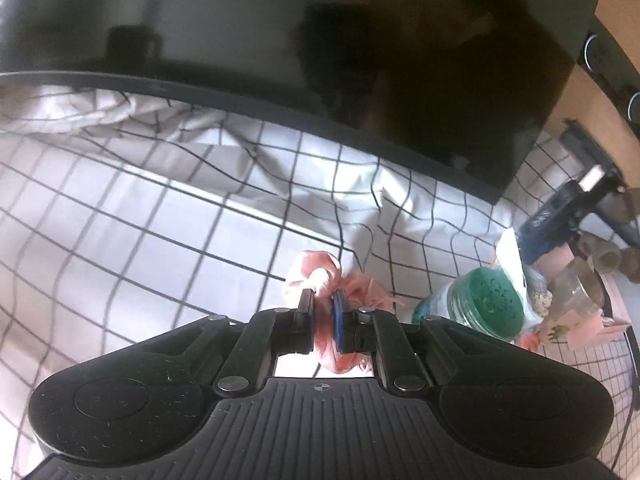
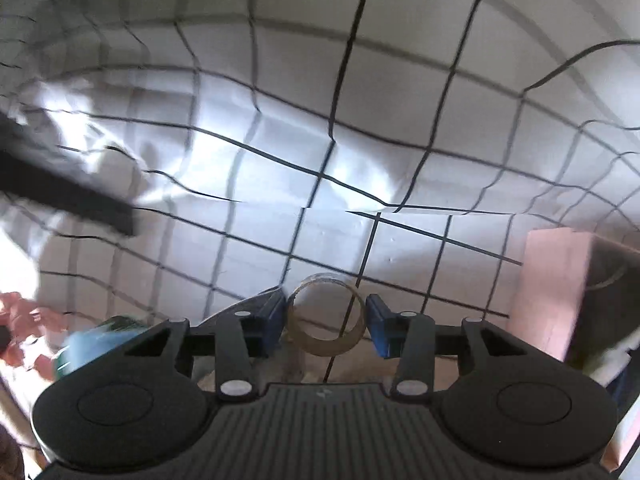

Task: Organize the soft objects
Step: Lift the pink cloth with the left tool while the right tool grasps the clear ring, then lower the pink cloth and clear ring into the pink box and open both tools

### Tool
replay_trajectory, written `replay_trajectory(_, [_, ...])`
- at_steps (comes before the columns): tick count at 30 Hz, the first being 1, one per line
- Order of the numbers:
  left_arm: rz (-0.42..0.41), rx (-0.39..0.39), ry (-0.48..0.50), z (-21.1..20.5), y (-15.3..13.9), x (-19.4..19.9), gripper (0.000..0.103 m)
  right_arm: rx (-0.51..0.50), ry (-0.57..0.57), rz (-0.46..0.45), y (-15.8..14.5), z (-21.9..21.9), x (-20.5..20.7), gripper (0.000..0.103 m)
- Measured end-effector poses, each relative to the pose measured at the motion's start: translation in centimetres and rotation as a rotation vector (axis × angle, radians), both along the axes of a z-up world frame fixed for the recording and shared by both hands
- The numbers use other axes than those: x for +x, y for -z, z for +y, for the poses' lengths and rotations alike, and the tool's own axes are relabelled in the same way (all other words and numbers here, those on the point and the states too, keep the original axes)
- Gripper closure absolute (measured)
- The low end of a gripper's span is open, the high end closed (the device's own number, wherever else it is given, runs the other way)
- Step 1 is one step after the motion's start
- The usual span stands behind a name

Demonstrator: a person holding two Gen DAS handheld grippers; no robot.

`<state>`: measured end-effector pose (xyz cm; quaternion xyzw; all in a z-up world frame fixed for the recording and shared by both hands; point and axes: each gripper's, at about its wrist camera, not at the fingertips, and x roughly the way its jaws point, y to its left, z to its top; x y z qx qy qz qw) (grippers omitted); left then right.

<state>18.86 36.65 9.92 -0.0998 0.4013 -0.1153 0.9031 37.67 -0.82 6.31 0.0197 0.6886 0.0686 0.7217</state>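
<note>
A: How do the left gripper's point(image 1: 323, 300) jaws stand?

B: Closed right down on a pink scrunchie point(image 1: 320, 276). The ruffled fabric is pinched between the two pads, bulging out ahead of the tips and again behind them toward the gripper body. It looks lifted above the checked cloth point(image 1: 160, 216), though I can't be sure it is clear of it.

A: And the right gripper point(image 2: 326, 316)?

B: Partly open, pointing down at the cloth. A roll of clear tape point(image 2: 326, 320) sits between the jaws, its ring facing the camera. The left pad seems to be at the roll's edge; on the right there is a thin gap. I can't tell whether it is gripped yet.

A: What lies around them?

B: In the left wrist view, a jar with a green lid point(image 1: 490, 304) lies just right of the scrunchie, with a pink box point(image 1: 600, 320) and the other gripper beyond it. A dark monitor point(image 1: 280, 40) stands at the back of the tabletop, on the cloth. In the right wrist view the pink box point(image 2: 554, 292) is to the right of the tape.
</note>
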Motion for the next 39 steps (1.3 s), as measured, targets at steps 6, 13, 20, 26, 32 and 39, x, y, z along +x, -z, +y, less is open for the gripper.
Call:
replay_trajectory(6, [-0.098,0.027,-0.021,-1.3,-4.6,-0.5,0.091,0.103,-0.053,-0.191,-10.4,-1.6,-4.6,0.06])
replay_trajectory(13, [-0.205,0.046,0.078,-8.0,-10.2,-0.2,0.091,0.158,-0.037,-0.422,-19.3,-7.2,-10.4,0.06])
replay_trajectory(20, [-0.25,0.032,0.252,-18.4,-13.5,0.2,0.091,0.13,0.076,-0.553,-21.1,-15.6,-15.7,0.06])
replay_trajectory(26, [-0.25,0.014,0.429,-28.7,-13.8,0.0,0.091,0.124,0.184,-0.61,-20.1,-22.2,-18.7,0.06])
replay_trajectory(32, [-0.201,-0.027,0.547,-36.1,-11.5,-0.2,0.091,0.123,0.235,-0.625,-18.8,-25.7,-20.5,0.06])
replay_trajectory(39, [-0.098,-0.099,0.55,-40.0,-7.7,0.9,0.091,0.162,0.284,-0.61,-16.3,-27.4,-21.3,0.06])
